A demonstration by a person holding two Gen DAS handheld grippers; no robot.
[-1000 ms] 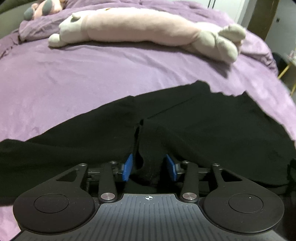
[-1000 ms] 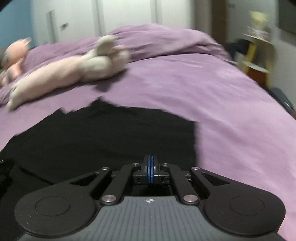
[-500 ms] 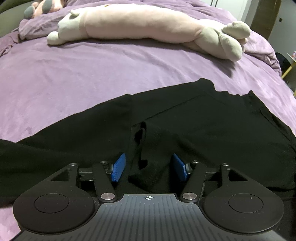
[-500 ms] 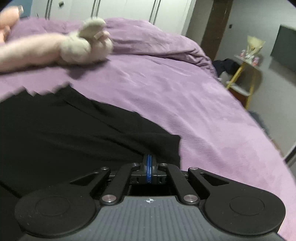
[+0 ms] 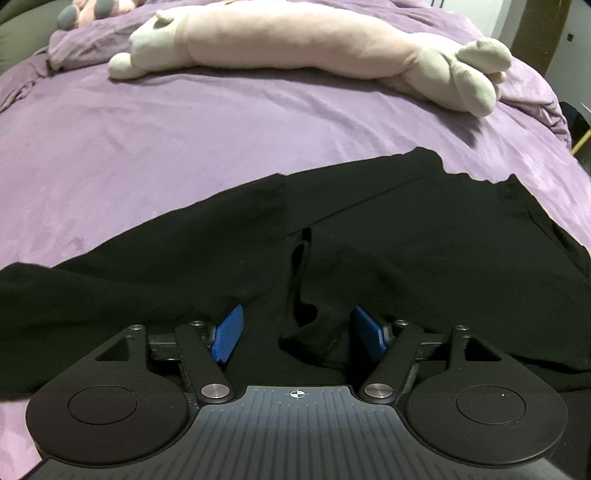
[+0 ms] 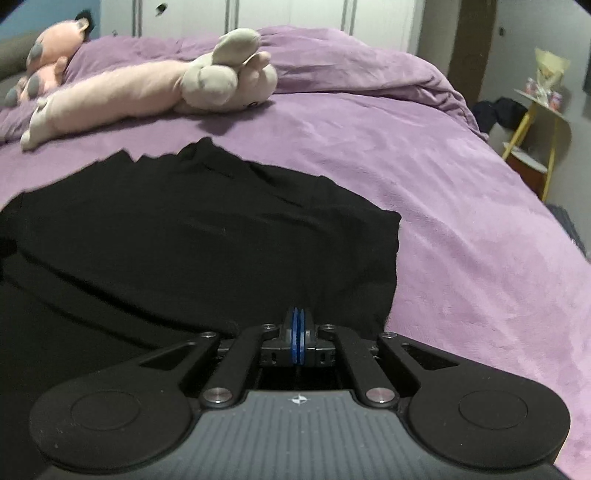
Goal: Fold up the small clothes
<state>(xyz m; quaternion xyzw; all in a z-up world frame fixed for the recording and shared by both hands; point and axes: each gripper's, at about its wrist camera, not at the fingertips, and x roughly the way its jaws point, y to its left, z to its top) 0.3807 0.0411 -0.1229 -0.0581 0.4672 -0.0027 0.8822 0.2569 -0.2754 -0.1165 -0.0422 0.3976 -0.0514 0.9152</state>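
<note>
A black garment (image 5: 406,240) lies spread on the purple bed cover (image 5: 184,147). My left gripper (image 5: 299,332) is low over its near edge and its jaws are opening. A raised fold of the black cloth stands between the blue pads (image 5: 229,334), and neither pad presses on it. In the right wrist view the same garment (image 6: 184,240) fills the left half. My right gripper (image 6: 297,332) is shut just over the cloth near its right-hand corner, its blue pads together, with no cloth visibly pinched between them.
A long pink and beige plush toy (image 5: 295,37) lies across the far side of the bed, with a second pink plush (image 6: 48,70) behind it. The bed's edge drops away on the right, where a yellow side table (image 6: 535,122) stands. White wardrobe doors (image 6: 295,14) are beyond.
My left jaws have spread wider and let go of the black fold, which stays standing between them. The right gripper stayed shut while it shifted and rolled by the garment's right corner.
</note>
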